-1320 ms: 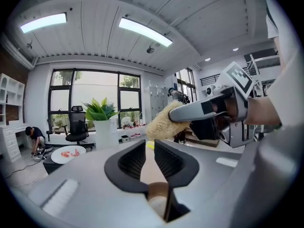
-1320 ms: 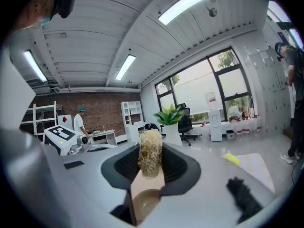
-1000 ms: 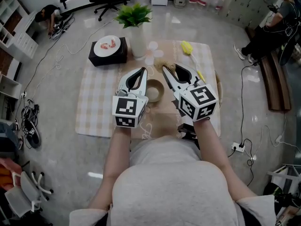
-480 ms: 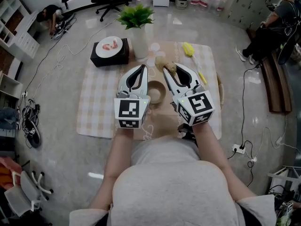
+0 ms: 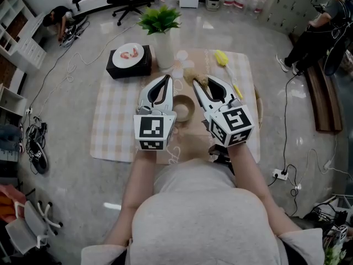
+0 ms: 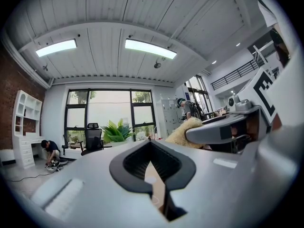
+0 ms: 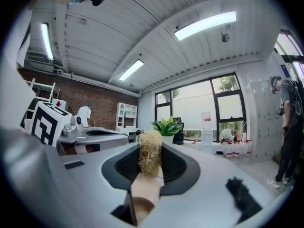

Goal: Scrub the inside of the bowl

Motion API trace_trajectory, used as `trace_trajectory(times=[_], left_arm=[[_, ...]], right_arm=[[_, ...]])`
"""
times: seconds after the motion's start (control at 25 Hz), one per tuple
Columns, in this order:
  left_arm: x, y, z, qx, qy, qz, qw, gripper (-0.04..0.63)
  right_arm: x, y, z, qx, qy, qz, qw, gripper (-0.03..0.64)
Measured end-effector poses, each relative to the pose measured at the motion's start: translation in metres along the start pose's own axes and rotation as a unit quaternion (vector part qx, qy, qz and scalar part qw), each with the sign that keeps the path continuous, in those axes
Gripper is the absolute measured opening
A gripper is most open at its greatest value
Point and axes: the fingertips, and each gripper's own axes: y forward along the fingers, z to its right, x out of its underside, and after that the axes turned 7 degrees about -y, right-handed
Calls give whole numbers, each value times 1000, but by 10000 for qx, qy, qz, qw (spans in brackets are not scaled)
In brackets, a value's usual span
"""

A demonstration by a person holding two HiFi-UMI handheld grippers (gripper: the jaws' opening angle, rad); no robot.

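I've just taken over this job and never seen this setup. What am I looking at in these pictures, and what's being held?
There is no robot arm: a person holds a two-jaw gripper in each hand. The head view looks down from a camera on their head. The other two views look along each gripper's jaws. On the checked cloth are a bowl between the grippers, a plate on a black box, a potted plant and a yellow brush. The left gripper is shut and empty. The right gripper is shut on a fibrous scrubber, which is not in the bowl.
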Motion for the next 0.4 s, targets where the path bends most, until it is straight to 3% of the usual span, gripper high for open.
trace_trajectory(times=[0.4], left_arm=[[-7, -3, 5, 78, 23, 90, 9999, 0]], right_arm=[[-6, -4, -1, -90, 11, 48, 9999, 104]])
